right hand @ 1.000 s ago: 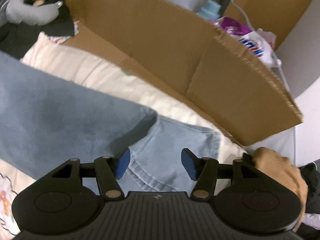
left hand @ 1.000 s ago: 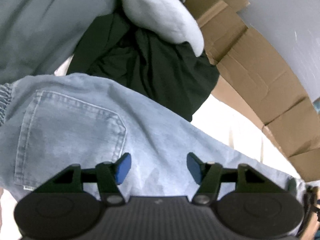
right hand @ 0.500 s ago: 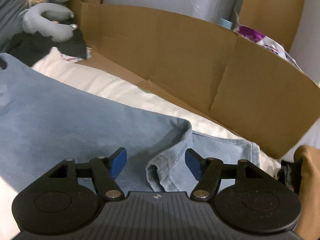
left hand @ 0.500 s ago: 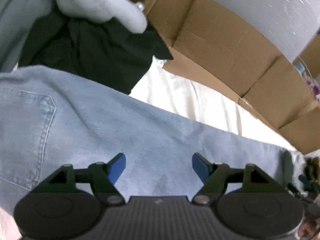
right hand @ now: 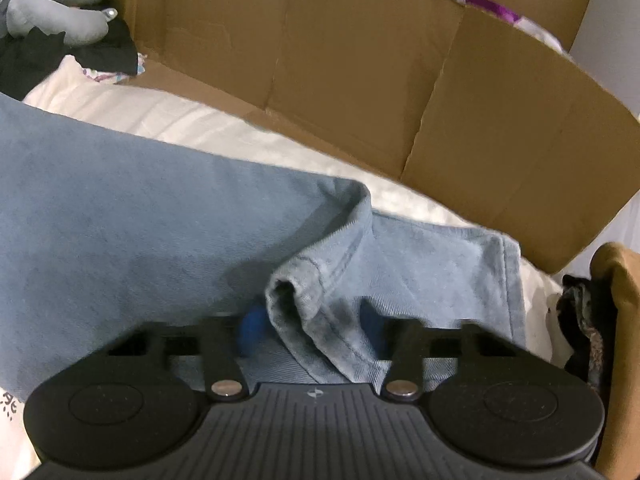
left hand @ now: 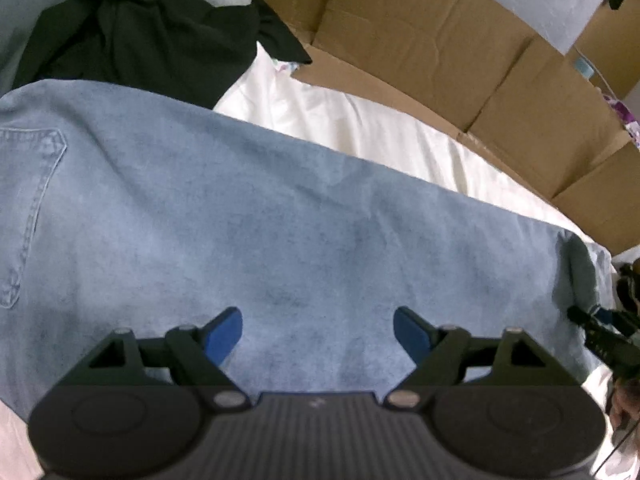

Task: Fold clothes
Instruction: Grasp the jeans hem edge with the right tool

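Denim fills most of what I see: pale blue jeans lie spread across a cream bedsheet, a back pocket showing at the left edge of my left view. My left gripper hangs over the broad flat stretch of the leg, its blue fingers standing wide apart after just spreading further, with nothing caught between them, only cloth beneath.

My right gripper is at the hem end of the jeans, where the cuff has bunched into a raised fold. Its fingers have just been drawing together, and that fold stands between them; the blue tips are partly hidden by the cloth and blurred, so I take them as pressing on the fold from both sides.

Brown cardboard stands as a wall along the far side of the bed. A black garment lies heaped past the waist end, with a grey neck pillow on top of it. A mustard-brown cloth sits at the right edge of my right view.
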Motion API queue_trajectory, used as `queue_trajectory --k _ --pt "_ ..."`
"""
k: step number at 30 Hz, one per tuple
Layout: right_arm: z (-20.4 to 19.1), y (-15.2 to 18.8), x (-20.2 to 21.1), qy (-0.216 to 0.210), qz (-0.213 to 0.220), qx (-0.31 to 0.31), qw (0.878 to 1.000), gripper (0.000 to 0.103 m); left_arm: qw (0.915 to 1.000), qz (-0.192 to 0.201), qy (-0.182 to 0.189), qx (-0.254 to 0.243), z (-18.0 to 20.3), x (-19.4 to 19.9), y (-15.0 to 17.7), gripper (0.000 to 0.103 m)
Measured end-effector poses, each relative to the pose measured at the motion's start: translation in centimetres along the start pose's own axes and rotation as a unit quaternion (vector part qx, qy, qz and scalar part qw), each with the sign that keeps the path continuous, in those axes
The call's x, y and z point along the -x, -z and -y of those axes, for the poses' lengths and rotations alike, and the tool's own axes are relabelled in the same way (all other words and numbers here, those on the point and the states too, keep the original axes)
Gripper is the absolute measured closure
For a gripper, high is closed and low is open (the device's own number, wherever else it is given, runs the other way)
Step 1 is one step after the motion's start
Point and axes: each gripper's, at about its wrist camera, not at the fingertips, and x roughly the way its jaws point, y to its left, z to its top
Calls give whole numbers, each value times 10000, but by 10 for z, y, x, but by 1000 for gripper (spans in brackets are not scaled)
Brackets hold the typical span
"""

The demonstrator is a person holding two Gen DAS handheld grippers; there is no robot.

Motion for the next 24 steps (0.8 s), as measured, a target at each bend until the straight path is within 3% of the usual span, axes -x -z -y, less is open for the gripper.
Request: queue_trajectory --k 4,7,10,17,24 --pt "13 -5 -1 254 24 6 9997 75 9990 -41 -15 -448 5 -6 -7 18" --pt "32 -4 0 395 65 -432 9983 75 9985 -78 -85 -527 5 -9 -13 18" --pt "47 -3 0 335 115 -554 9978 75 9985 34 -38 -544 8 -9 -17 18" --pt "79 -22 -9 44 221 -577 9981 97 9993 67 42 -361 11 -14 -15 18" --pt "103 -44 -21 83 276 -682 9973 99 9988 -54 20 -476 12 -20 -12 18"
